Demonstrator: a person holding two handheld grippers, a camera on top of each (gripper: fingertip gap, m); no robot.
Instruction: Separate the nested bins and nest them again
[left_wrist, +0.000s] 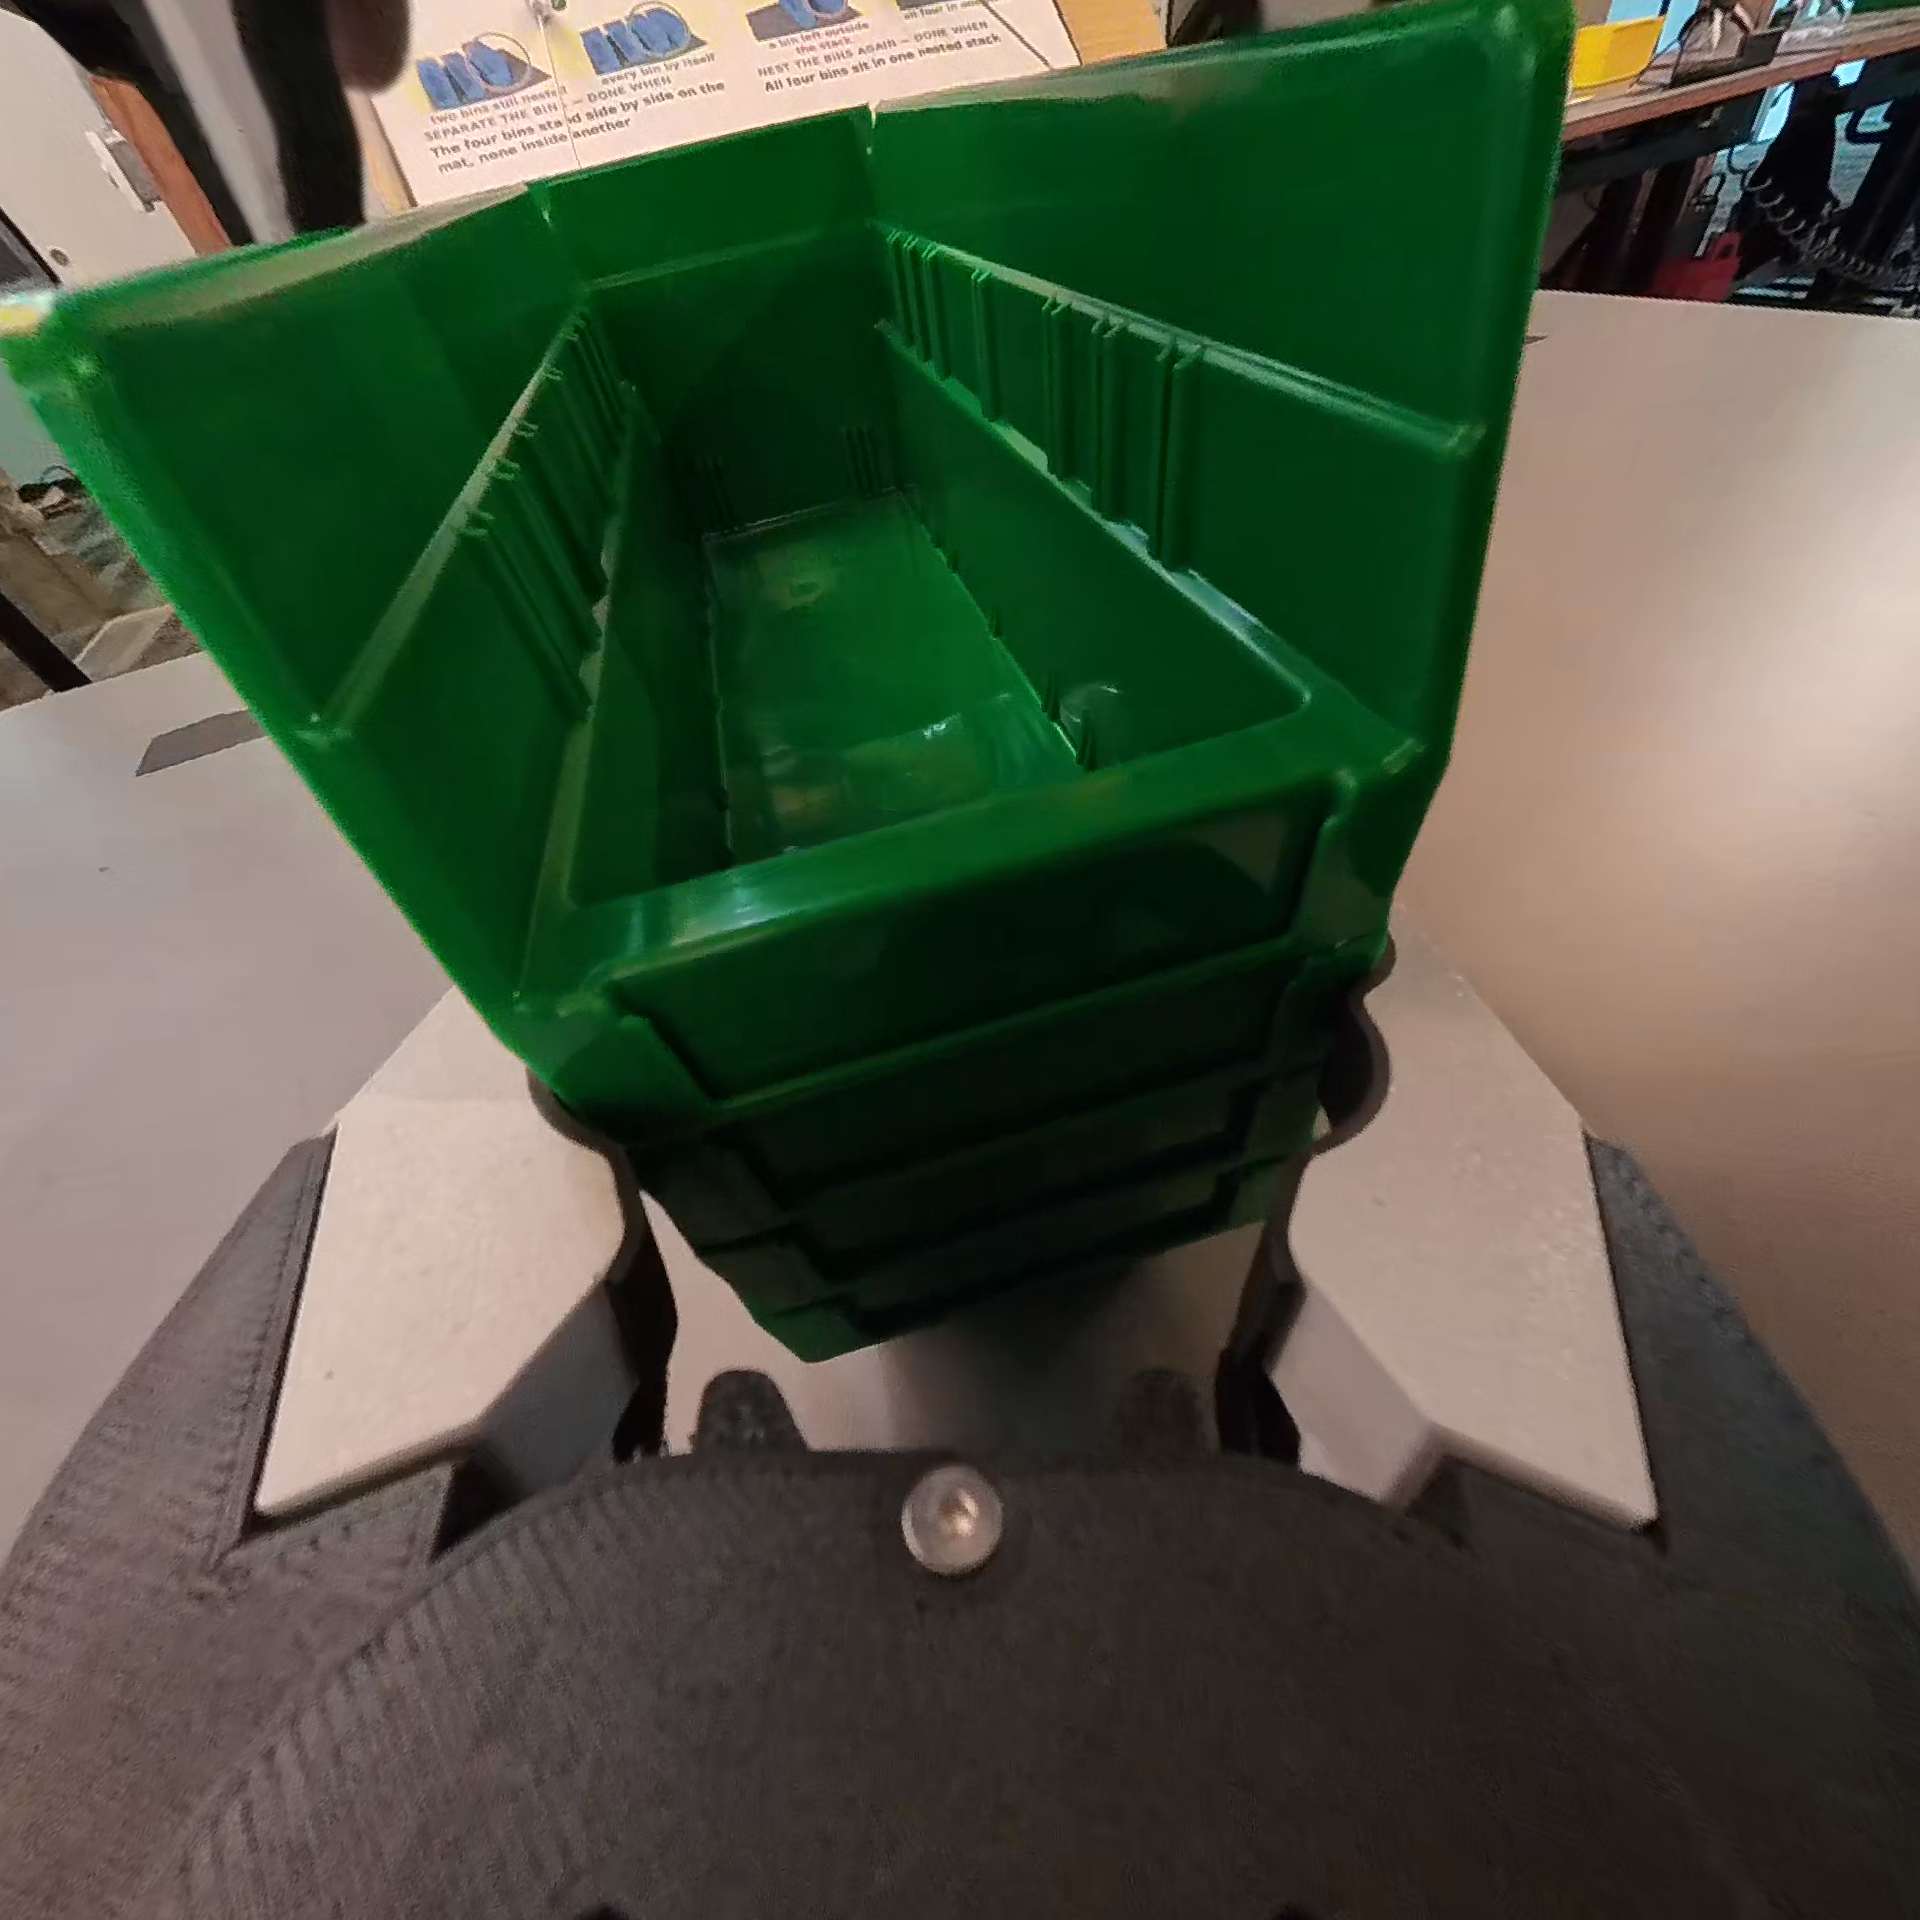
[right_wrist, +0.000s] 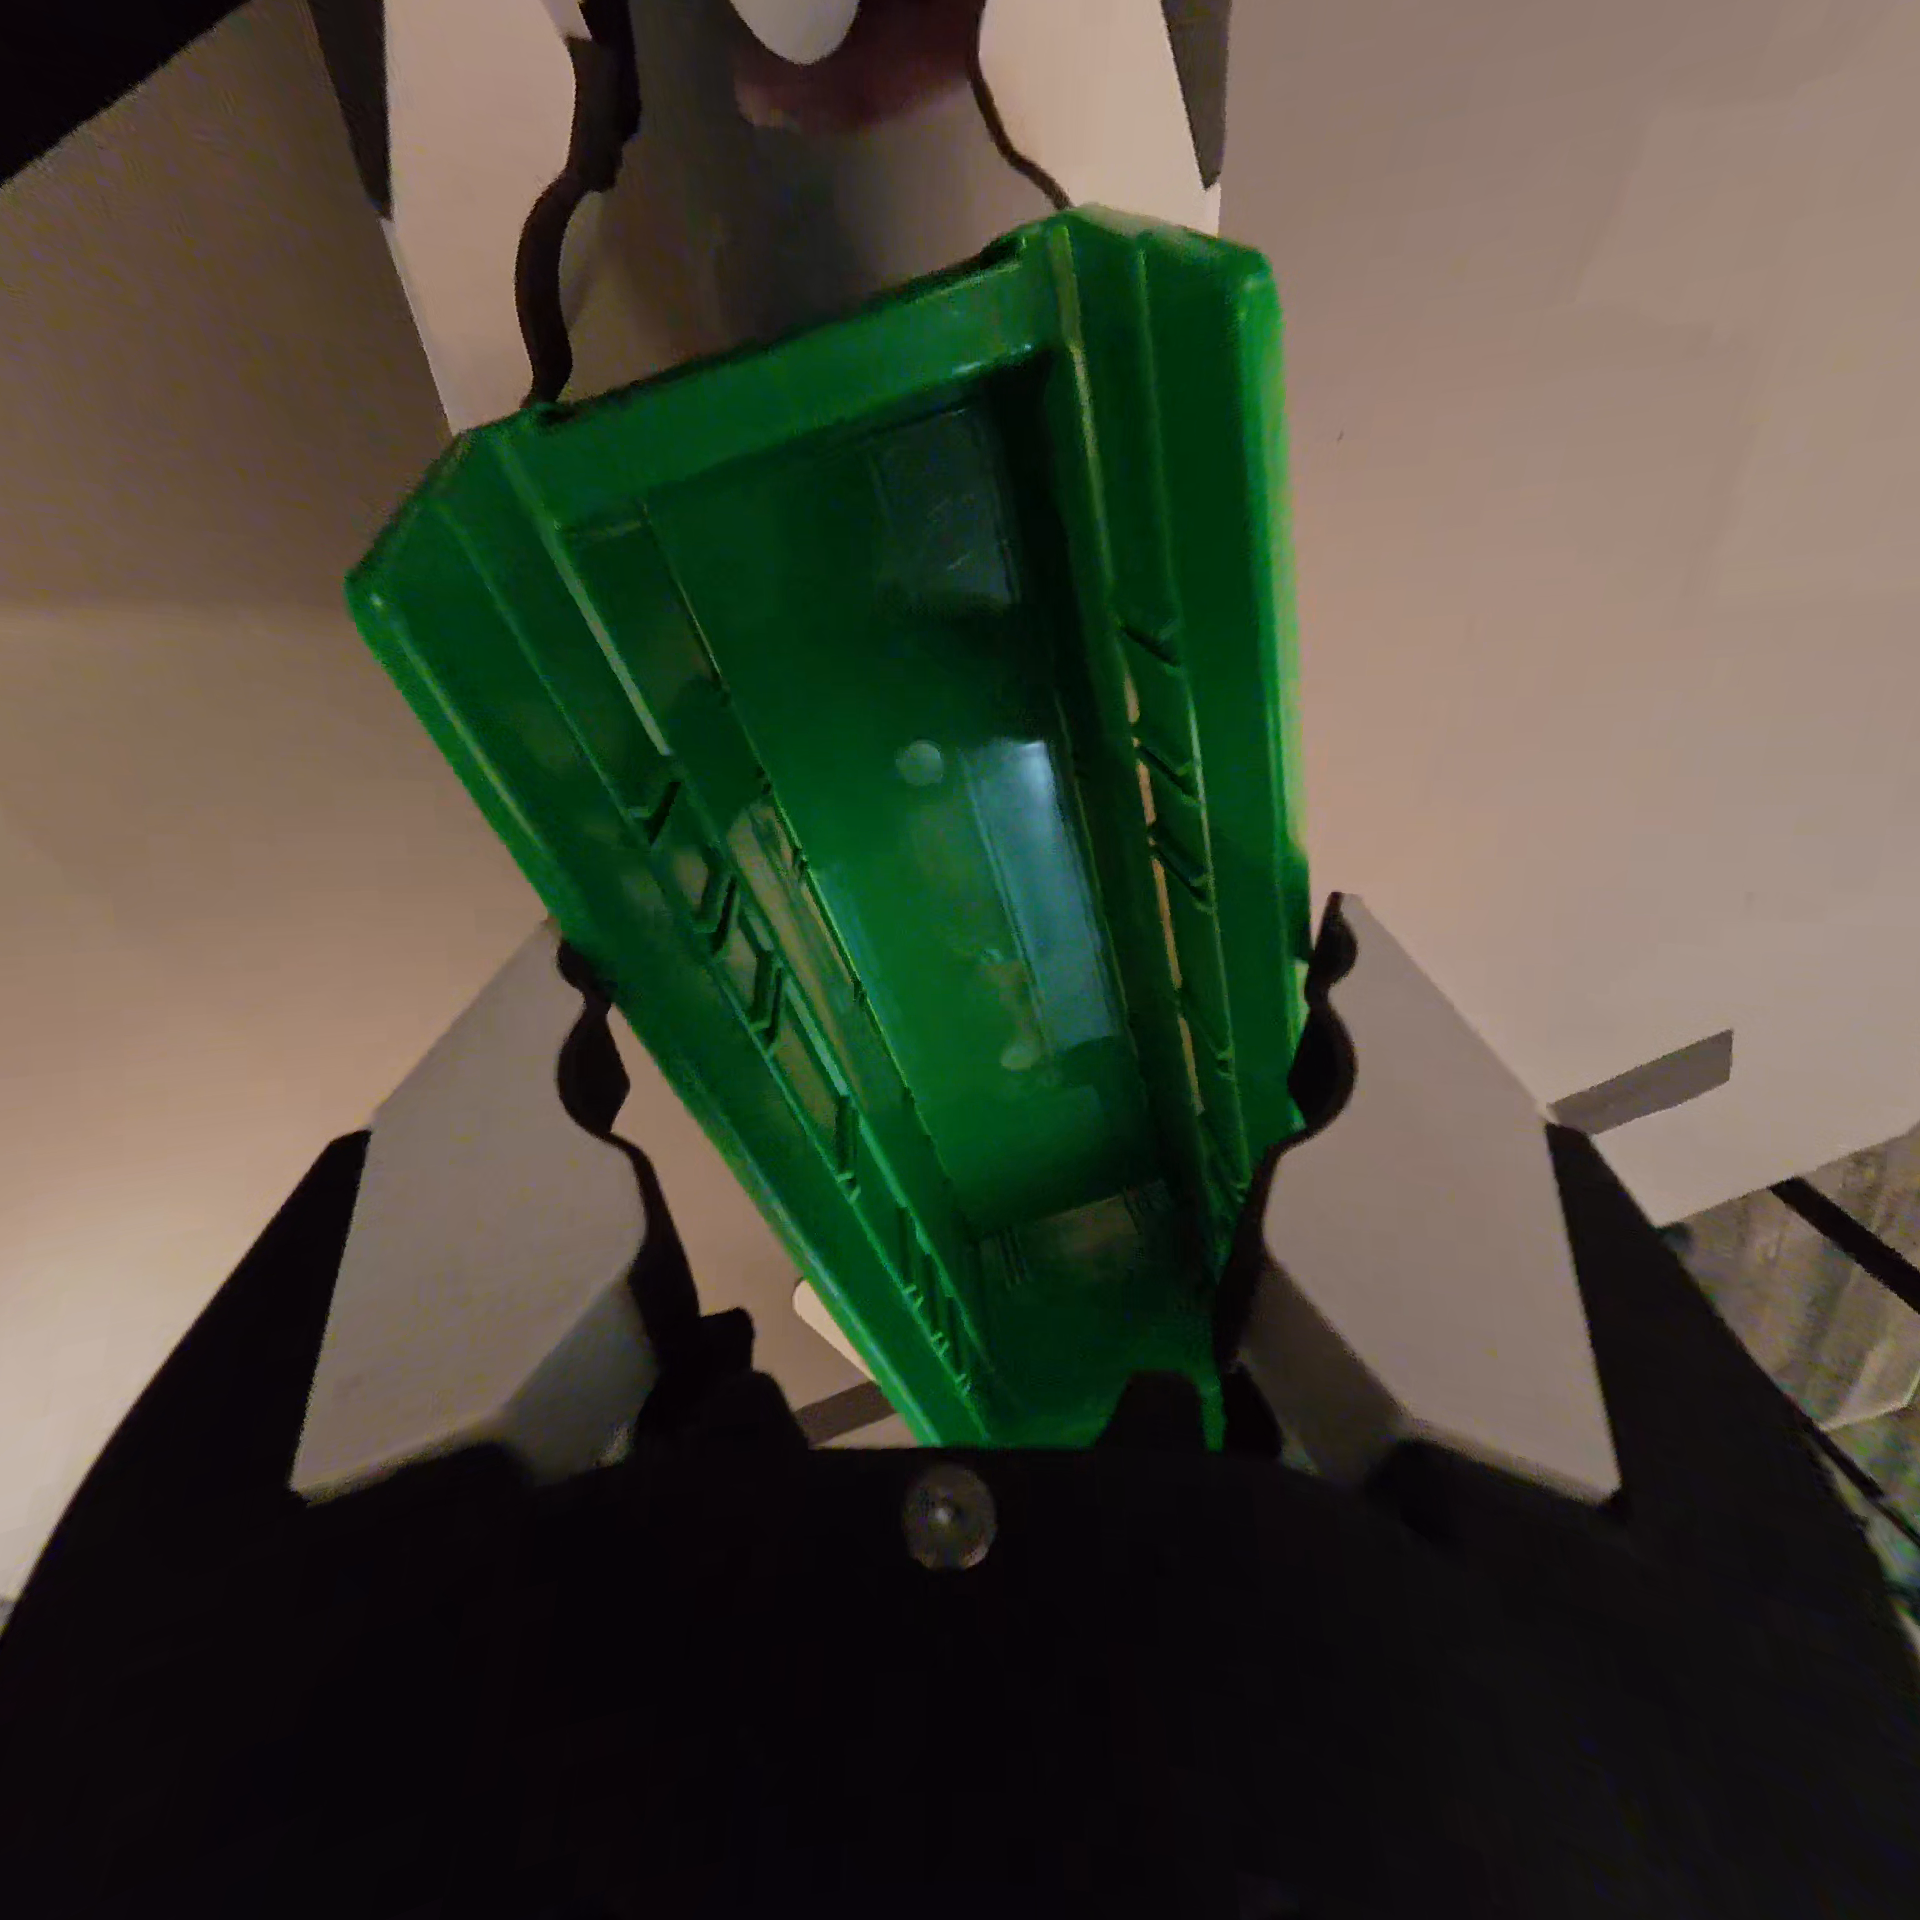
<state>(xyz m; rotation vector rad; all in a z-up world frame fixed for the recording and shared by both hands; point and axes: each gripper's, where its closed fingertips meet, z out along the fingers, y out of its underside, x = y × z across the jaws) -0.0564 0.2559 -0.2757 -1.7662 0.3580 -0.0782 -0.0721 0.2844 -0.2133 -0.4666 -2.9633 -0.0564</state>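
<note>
Stack of green bins (left_wrist: 935, 644), nested one inside another, front lips stepped at the near end; top bin (left_wrist: 831, 665) tilted up out of the ones beneath, far end raised. Stack held above a pale tabletop (left_wrist: 1683, 727), between the two tools, not resting on it as far as the views show.

Left gripper (left_wrist: 961, 1132): clamped on the lower front lips of the stack, one finger against each side.

Right gripper (right_wrist: 940, 1049): spread around the opposite end, right finger (right_wrist: 1325, 1039) touching the rim; contact on the left side not clear, so true grip cannot be told. Left gripper visible beyond the far end in the right wrist view.

Instruction poster (left_wrist: 727, 73) and workshop shelves (left_wrist: 1714, 125) behind the table.

Step in hand, judged: separation, first bin being lifted free. Next move calls for holding the lower bins firm while drawing the top bin up and out along its length, then setting it down on the table apart from the stack.
</note>
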